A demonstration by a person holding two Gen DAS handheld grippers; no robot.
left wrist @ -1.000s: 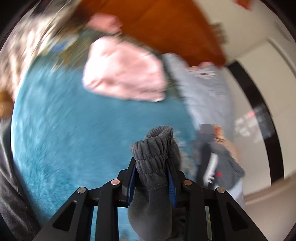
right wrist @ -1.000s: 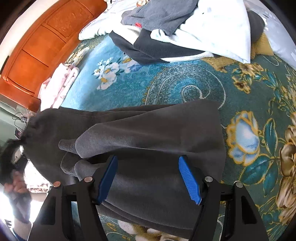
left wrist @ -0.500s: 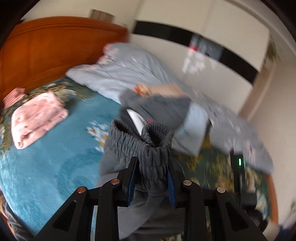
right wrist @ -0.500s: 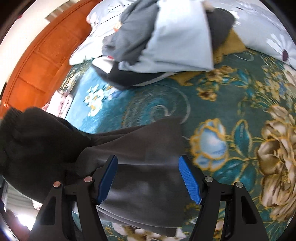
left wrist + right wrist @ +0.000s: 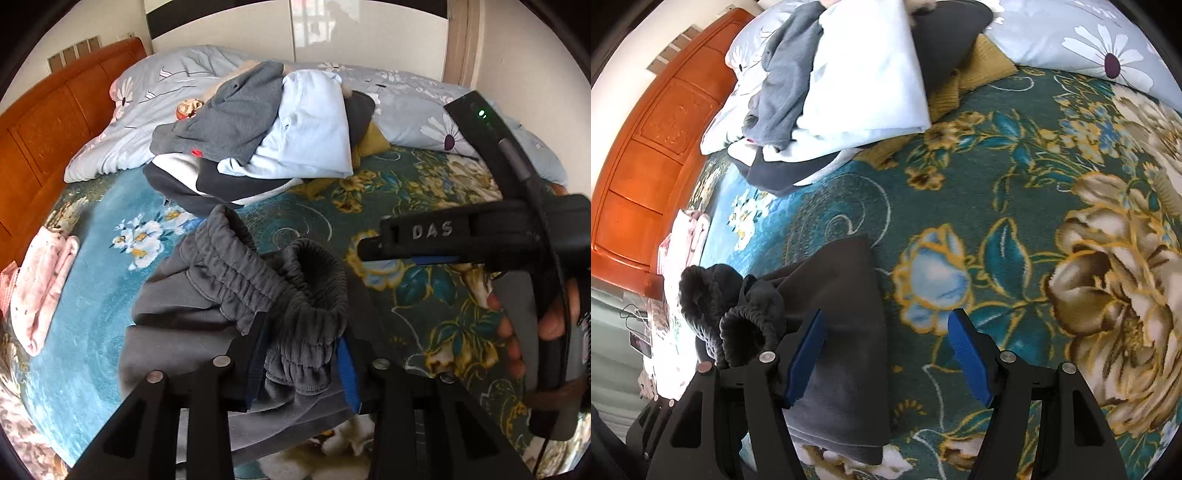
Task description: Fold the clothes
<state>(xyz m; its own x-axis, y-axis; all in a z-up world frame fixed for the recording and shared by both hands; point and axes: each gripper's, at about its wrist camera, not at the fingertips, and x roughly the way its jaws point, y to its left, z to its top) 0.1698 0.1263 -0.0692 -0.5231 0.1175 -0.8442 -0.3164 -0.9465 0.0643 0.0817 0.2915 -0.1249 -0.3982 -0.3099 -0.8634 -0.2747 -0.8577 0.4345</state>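
Folding grey sweatpants [image 5: 229,295] on the bed [image 5: 369,229]
Left claw [image 5: 301,365] pinches the bunched elastic waistband; right claw [image 5: 886,354] gapes empty – soft, limp fleece, probably best gripped at hems.

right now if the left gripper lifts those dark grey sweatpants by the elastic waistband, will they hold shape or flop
The dark grey sweatpants will probably flop: the fabric already bunches and sags around the left gripper. The gathered waistband looks thick, so the grip likely holds. The folded layers may slide apart when raised.
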